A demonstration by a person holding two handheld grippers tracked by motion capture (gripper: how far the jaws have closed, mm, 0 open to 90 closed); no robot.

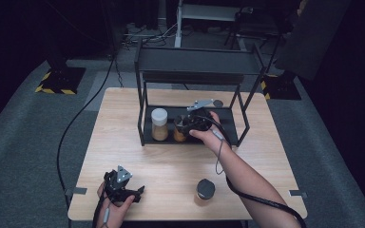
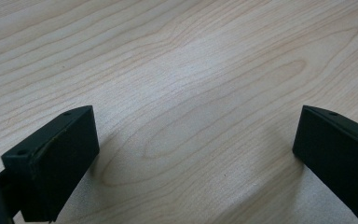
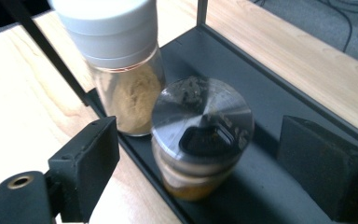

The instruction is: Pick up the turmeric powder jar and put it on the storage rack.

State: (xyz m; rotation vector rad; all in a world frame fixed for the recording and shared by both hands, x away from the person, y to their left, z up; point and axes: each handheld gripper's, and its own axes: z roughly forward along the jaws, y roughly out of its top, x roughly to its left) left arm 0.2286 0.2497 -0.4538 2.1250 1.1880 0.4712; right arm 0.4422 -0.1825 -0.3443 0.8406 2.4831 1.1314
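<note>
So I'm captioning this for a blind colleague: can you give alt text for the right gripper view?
The right claw stands open around a metal-lidded spice jar on the black rack's bottom shelf, its pads not touching it. A white-capped jar of tan powder stands just behind, on the wooden table.

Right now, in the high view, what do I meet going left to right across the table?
Left gripper → white-lidded jar → silver-lidded jar → right gripper → black-lidded jar
</note>
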